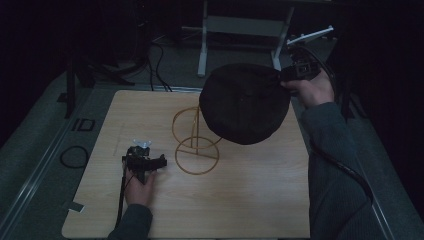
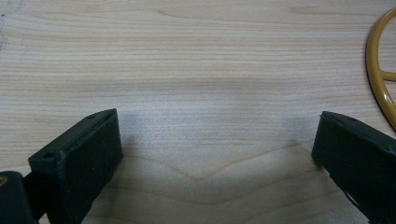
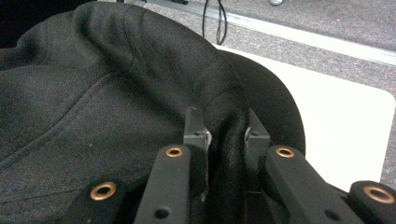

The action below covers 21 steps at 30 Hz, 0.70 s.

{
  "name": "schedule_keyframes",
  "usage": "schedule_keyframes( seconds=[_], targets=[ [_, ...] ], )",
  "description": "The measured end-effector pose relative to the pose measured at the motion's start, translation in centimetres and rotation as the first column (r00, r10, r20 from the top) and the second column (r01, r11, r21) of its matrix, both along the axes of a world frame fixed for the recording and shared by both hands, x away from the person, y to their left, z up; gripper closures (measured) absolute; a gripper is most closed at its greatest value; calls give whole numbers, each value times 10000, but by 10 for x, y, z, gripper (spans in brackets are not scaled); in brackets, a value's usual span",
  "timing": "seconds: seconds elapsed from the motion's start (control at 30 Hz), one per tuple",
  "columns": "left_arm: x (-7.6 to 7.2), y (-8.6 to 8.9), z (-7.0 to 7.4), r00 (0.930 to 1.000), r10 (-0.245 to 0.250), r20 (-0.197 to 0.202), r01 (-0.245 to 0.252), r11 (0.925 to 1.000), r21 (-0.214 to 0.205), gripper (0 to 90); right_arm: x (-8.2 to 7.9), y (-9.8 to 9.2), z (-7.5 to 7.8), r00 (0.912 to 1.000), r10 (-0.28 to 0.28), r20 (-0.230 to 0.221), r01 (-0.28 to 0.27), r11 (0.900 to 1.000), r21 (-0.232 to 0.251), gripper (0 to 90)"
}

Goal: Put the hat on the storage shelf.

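Resting on the near left of the table (image 1: 250, 200), my left claw (image 1: 145, 162) is lying released, its jaws standing wide apart over bare wood, keeping out of the way. Just to its right, the gold wire stand (image 1: 196, 145) is waiting upright. Farther right, my right claw (image 1: 292, 74) is pinching the rim of the black hat (image 1: 245, 102), holding it up over the stand's top ring, probably to drape it there. Nothing is blocking the stand.

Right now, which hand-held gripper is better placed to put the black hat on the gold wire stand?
Right. The right hand-held gripper already clamps the black hat's edge above the stand; the left is open, empty.
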<state>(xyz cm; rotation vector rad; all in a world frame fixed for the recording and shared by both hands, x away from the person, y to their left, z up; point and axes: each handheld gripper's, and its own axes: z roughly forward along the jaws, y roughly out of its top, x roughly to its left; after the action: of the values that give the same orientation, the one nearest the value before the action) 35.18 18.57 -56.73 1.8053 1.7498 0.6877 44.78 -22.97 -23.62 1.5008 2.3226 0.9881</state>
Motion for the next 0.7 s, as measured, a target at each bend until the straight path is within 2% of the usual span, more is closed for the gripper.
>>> schedule_keyframes(
  seconds=[0.7],
  targets=[
    [0, 0, 0, 10000, -1, -2, 1, 10000, 3, 12, 2, 20, 0, 9995, 312, 7, -312, 9994, 171, 778]
  ],
)
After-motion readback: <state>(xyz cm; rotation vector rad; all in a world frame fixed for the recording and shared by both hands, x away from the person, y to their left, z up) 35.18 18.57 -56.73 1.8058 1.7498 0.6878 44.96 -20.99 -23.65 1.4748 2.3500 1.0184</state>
